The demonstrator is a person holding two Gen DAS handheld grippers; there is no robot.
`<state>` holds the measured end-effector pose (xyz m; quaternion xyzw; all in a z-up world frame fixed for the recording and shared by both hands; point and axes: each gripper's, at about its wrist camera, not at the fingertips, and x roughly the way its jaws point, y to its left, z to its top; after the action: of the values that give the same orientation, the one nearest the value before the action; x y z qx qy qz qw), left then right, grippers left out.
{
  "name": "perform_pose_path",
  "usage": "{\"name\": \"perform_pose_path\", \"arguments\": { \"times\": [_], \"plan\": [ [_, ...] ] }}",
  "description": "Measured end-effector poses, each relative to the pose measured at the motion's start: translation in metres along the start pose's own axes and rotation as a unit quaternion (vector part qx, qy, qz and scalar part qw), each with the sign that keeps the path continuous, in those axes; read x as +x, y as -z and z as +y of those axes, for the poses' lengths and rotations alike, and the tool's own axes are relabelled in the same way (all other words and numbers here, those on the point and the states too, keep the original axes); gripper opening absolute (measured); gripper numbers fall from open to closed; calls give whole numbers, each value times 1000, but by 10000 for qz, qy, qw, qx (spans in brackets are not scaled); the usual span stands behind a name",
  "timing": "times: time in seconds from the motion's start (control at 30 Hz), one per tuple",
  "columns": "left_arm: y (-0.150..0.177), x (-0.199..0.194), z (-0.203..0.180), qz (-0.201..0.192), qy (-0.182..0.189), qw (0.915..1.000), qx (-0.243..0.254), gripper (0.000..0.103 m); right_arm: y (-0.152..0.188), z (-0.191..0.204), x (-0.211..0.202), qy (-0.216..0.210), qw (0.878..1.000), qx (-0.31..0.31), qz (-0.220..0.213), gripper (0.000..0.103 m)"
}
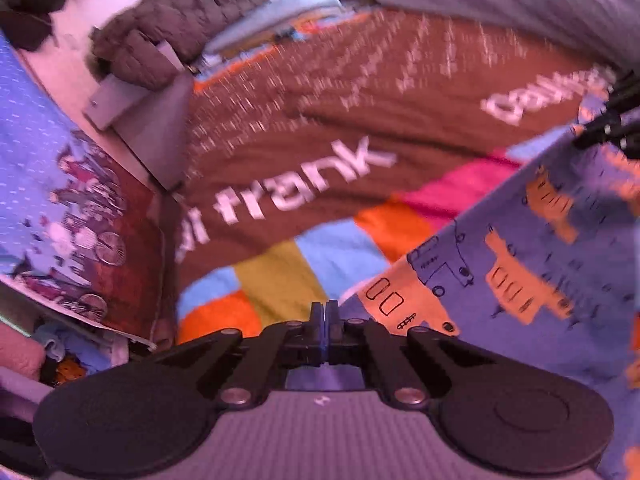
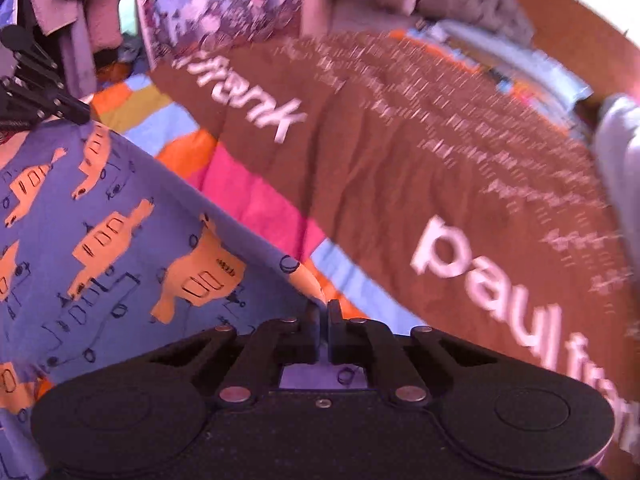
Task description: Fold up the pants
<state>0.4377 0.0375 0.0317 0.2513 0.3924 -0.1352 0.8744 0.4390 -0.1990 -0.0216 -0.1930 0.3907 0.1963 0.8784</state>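
Observation:
The pants are purple-blue with orange vehicle prints; they fill the right of the left wrist view (image 1: pixel 520 280) and the left of the right wrist view (image 2: pixel 100 240). They hang stretched between both grippers above the bed. My left gripper (image 1: pixel 325 310) is shut on one edge of the pants. My right gripper (image 2: pixel 321 308) is shut on the opposite edge. Each gripper shows in the other's view: the right one at the far right (image 1: pixel 608 124), the left one at the far left (image 2: pixel 44 100).
A brown bedspread with white "paul frank" lettering (image 1: pixel 320 140) and coloured patches (image 1: pixel 280 272) lies below. A dark quilted jacket (image 1: pixel 168 32) and a grey box (image 1: pixel 120 100) lie at the bed's far end. A printed poster (image 1: pixel 60 200) stands at the left.

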Motion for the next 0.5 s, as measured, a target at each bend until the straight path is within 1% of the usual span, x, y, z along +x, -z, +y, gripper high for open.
{"name": "perform_pose_path", "arguments": {
  "times": [0.13, 0.23, 0.33, 0.4, 0.43, 0.5],
  "plan": [
    [7, -52, -12, -402, -225, 9988, 157, 0, 9, 17, -49, 447, 9977, -66, -511, 2],
    [23, -91, -25, -633, -413, 9968, 250, 0, 25, 33, -92, 706, 9935, -140, -881, 2],
    [45, -120, -36, -767, -310, 9964, 164, 0, 50, 52, -134, 752, 9905, -155, -1143, 2],
    [60, -127, -44, -731, -254, 9968, 179, 0, 70, 67, -154, 752, 9893, -157, -1242, 1],
    [67, -127, -49, -690, -261, 9969, 266, 0, 79, 75, -162, 742, 9890, -185, -1269, 1],
    [77, -124, -54, -676, -431, 9960, 395, 0, 97, 92, -171, 686, 9896, -270, -1238, 1]
  ]
}}
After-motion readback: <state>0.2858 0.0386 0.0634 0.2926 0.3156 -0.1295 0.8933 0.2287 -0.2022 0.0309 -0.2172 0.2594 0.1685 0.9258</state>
